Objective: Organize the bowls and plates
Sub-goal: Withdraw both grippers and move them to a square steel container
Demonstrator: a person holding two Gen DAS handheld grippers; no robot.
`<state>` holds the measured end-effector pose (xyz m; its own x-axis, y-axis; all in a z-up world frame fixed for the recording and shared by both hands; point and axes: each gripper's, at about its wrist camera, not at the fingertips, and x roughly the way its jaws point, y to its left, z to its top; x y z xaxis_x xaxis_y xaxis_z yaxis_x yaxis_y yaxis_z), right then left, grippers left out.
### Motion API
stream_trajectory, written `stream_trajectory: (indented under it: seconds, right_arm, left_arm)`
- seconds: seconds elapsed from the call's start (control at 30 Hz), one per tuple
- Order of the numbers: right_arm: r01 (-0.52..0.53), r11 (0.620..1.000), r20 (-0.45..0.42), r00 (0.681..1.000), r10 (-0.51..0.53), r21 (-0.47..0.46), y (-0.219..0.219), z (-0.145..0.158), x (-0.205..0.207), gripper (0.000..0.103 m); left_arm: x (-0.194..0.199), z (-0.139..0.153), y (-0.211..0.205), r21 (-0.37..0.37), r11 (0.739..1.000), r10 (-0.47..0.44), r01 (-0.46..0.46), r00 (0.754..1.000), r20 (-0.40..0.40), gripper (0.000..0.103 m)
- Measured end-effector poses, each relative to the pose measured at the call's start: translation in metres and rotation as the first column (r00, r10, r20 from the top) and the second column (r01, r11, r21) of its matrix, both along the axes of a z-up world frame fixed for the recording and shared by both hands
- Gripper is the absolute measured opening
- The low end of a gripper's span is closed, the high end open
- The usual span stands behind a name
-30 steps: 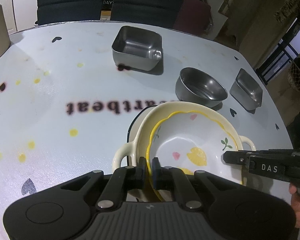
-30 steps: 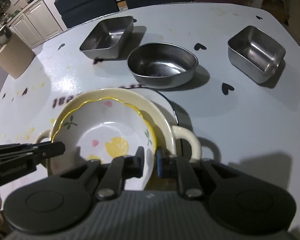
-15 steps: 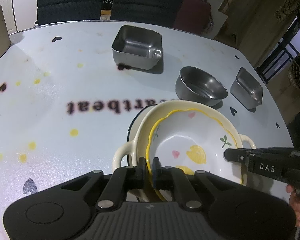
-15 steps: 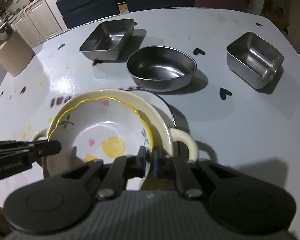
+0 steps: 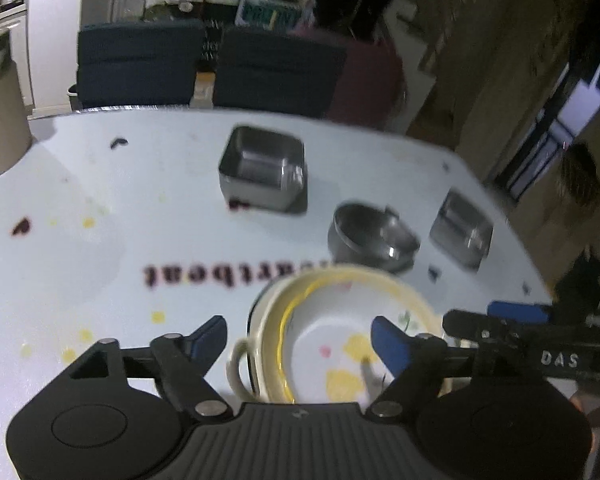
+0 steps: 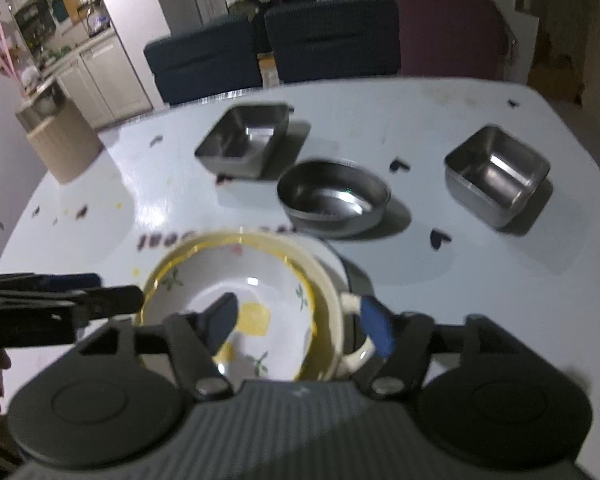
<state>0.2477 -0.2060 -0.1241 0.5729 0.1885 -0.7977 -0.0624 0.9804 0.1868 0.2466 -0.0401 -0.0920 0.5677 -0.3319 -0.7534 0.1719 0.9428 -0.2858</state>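
White table point(image 6: 480, 248), steel bowl point(image 6: 334, 198), dark chairs point(image 6: 332, 40).

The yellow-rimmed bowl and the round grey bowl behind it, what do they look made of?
Yellow-rimmed bowl: probably glazed ceramic; glossy white inside with painted lemons and leaves, scalloped rim.
Round grey bowl: likely stainless steel; bare grey metal with bright mirror-like glints inside.
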Motion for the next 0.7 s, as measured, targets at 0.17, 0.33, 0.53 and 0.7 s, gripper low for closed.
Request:
stream_trajectory:
  seconds: [0.17,0.33,0.53,0.7]
  right_arm:
    - [0.001,1.000,0.085,0.996,-0.002,0.018,-0.004,0.020,0.006,0.103]
    - [0.033,0.999,0.128,0.991,-0.037,0.035,0.000,0.030,0.032,0.103]
    - [0.072,0.990,0.117,0.989,-0.087,0.125,0.018,0.028,0.074,0.103]
    - [0.158,0.960,0.039,0.984,-0.171,0.232,0.040,0.012,0.117,0.103]
  left_arm:
    - [0.014,0.006,0.012,-0.006,0.998,0.070,-0.070,0.997,0.037,0.099]
    - [0.038,0.008,0.029,-0.008,0.991,0.134,-0.134,0.989,0.068,0.102]
    - [0.067,0.003,0.059,-0.003,0.969,0.247,-0.248,0.964,0.098,0.103]
    - [0.088,-0.009,0.091,-0.024,0.942,0.335,-0.334,0.938,0.086,0.103]
